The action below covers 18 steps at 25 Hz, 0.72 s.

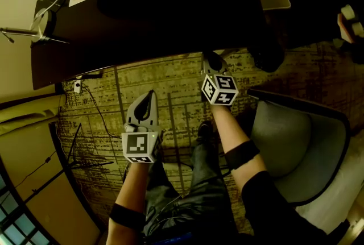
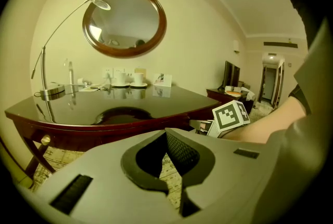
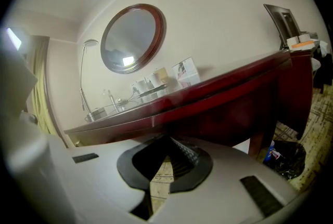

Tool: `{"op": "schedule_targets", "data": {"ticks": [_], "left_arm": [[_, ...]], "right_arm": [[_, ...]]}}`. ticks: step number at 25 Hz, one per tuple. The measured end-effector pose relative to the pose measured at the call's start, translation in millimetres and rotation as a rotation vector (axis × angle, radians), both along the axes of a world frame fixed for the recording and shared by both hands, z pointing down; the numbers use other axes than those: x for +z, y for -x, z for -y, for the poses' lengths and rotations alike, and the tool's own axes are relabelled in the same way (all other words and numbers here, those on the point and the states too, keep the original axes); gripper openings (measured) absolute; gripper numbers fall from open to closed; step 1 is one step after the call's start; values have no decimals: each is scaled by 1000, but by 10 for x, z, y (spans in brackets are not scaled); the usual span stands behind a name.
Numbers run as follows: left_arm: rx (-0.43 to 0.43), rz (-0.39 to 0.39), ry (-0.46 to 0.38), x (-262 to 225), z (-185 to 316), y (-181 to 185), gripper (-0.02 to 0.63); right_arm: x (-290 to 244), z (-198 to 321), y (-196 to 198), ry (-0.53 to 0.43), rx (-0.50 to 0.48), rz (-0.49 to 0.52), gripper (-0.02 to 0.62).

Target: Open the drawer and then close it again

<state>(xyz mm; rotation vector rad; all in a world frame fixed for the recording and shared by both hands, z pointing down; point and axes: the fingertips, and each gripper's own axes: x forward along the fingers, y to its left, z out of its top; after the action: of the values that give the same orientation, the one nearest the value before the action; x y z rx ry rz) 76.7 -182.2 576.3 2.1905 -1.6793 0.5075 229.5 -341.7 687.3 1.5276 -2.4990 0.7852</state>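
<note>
A dark red-brown desk [image 1: 170, 16] fills the top of the head view. In the left gripper view its front panel [image 2: 104, 132] carries a small brass knob [image 2: 46, 140] at the left and lies flush, with no drawer pulled out. My left gripper [image 1: 150, 94] hangs over the patterned carpet, short of the desk, with its fingertips together and nothing between them [image 2: 166, 132]. My right gripper [image 1: 211, 58] is farther forward, with its tip at the desk's near edge. Its jaws are shut and empty [image 3: 166, 138], and the desk's front edge [image 3: 218, 108] lies close ahead.
On the desk stand a bent-arm lamp [image 2: 52, 90] and cups on saucers [image 2: 127, 80], under a round wall mirror [image 2: 125, 23]. A grey chair [image 1: 296, 147] stands at my right. A bin with a black bag [image 3: 286, 158] sits under the desk's right end. A cable [image 1: 99, 116] runs from a wall socket.
</note>
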Motion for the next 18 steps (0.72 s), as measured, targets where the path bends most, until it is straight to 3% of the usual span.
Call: {"op": "schedule_targets", "data": {"ticks": [12,18], "left_arm": [[-33,10,0,-90,-201,166,-6],[-60,2,-10,-222,-322,295,-6]], "right_arm": [[7,76,8,-4,-5,-53,5],[8,-257,-57,48,-9,-121,3]]}}
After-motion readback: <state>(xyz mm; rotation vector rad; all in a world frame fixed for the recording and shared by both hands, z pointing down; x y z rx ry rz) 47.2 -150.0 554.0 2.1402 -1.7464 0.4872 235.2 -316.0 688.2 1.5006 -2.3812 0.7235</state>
